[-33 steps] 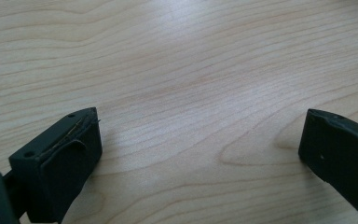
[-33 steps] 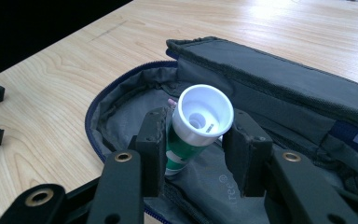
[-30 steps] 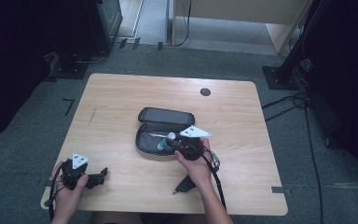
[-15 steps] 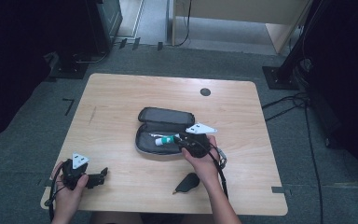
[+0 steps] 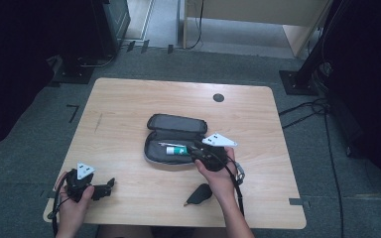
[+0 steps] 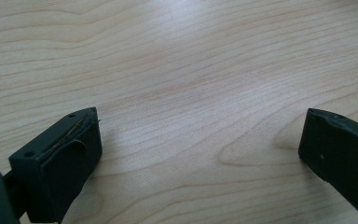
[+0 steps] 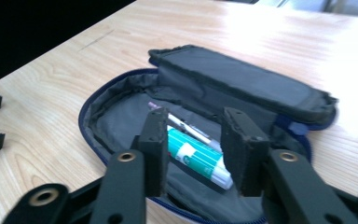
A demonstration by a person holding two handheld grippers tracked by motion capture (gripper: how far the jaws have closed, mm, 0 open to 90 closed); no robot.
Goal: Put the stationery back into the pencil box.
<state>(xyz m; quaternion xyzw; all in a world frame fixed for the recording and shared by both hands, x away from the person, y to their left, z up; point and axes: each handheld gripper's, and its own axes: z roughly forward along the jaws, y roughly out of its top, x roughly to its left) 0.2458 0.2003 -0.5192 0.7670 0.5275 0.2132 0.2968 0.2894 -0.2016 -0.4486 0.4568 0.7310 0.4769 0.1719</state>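
A dark pencil case (image 5: 155,147) lies unzipped at the table's middle, its lid (image 5: 177,123) folded back. Inside it rest a green-and-white tube (image 5: 176,149) and a thin white pen. My right gripper (image 5: 195,150) hovers at the case's right end, open, jaws pointing left. In the right gripper view its jaws (image 7: 196,119) stand apart just above the tube (image 7: 198,158), which lies on the case lining (image 7: 116,119) beside the pen (image 7: 182,122). My left gripper (image 5: 110,185) rests near the front left corner, open over bare wood (image 6: 200,149).
A small black pointed object (image 5: 198,195) lies on the table just in front of my right hand. A black round grommet (image 5: 219,97) sits near the far edge. The wooden table (image 5: 129,109) stands on grey carpet, with dark equipment stands behind.
The right gripper carried the tube over the case, left it inside, and has drawn back to the right. The left gripper has not moved.
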